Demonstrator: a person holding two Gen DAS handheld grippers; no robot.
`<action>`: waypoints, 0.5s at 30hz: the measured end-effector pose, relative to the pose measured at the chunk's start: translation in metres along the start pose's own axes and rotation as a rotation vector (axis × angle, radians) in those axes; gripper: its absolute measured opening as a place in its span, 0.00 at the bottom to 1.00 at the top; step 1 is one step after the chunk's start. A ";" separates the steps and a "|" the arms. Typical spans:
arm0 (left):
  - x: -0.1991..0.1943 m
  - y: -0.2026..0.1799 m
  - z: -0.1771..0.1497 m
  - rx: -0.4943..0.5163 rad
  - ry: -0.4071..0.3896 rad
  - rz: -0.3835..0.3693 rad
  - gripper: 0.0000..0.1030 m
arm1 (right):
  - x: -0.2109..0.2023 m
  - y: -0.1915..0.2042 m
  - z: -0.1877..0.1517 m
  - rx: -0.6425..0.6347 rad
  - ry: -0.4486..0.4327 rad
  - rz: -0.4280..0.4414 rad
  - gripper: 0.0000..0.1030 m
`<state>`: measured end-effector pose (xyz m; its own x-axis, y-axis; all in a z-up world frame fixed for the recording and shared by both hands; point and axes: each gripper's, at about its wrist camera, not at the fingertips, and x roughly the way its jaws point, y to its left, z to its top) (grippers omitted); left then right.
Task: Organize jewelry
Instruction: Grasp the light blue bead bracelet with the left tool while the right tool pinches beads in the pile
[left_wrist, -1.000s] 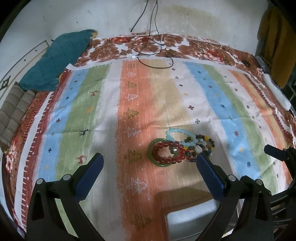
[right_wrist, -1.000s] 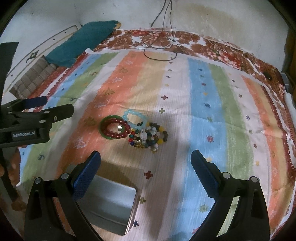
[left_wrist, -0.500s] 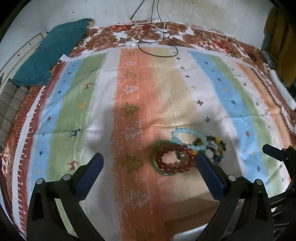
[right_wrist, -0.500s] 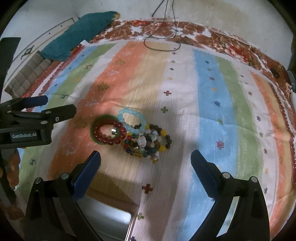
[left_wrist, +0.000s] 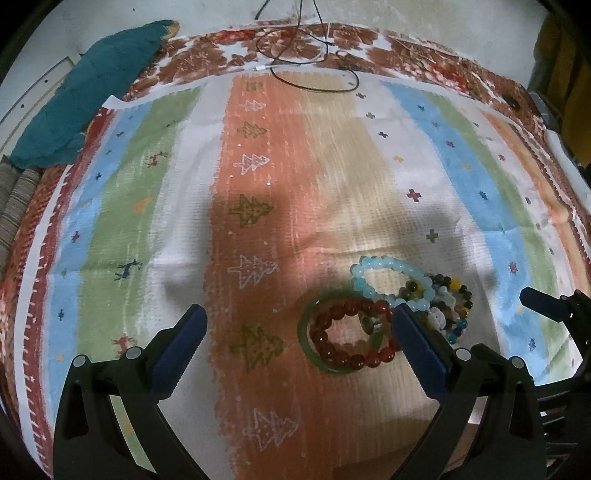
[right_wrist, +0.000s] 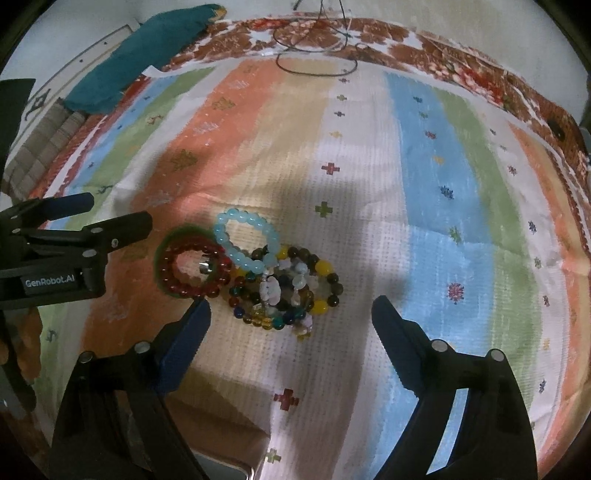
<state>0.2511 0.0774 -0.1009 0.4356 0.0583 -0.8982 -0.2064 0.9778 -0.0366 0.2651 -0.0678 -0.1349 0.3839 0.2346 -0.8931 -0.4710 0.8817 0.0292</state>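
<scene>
Judging from how the pieces lay, the sorting had not begun: every item sat in one tangled cluster on the striped, tree-and-cross patterned cloth (right_wrist: 424, 155), and nothing had been set apart. The left gripper (left_wrist: 295, 321) hovered with its blue-padded fingers spread wide and empty; the green bangle (left_wrist: 306, 343) with the dark red bead bracelet (left_wrist: 347, 332) lying on it sat just ahead, close inside its right finger. A small metallic piece (left_wrist: 369, 325) rested within the red loop; whether it was a ring or a clasp was too small to tell. The right gripper (right_wrist: 290, 306) was likewise spread and holding nothing, with the heap of multicoloured bead bracelets (right_wrist: 288, 291) directly ahead between its fingers, and the pale blue bead bracelet (right_wrist: 243, 240) just beyond, overlapping both the heap and the red loop.

All of the separating and placing seemed still to do.

How many strands made up the multicoloured heap could not be counted, as they overlapped. In the left wrist view the right finger covered part of the heap. At the bottom edge of the right wrist view, behind the fingers, a pale metallic edge (right_wrist: 225, 467) was cut off, possibly a tray or box; I could not tell.
</scene>
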 end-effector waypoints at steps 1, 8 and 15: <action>0.002 0.000 0.001 0.001 0.003 0.001 0.95 | 0.002 0.000 0.001 0.001 0.005 0.000 0.87; 0.020 -0.005 0.009 0.014 0.021 -0.003 0.94 | 0.013 -0.004 0.007 0.016 0.025 0.004 0.82; 0.036 -0.014 0.018 0.049 0.038 -0.014 0.88 | 0.025 -0.006 0.014 0.022 0.049 0.013 0.72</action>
<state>0.2852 0.0690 -0.1251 0.4042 0.0374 -0.9139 -0.1570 0.9872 -0.0291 0.2886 -0.0619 -0.1511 0.3382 0.2264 -0.9134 -0.4581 0.8875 0.0503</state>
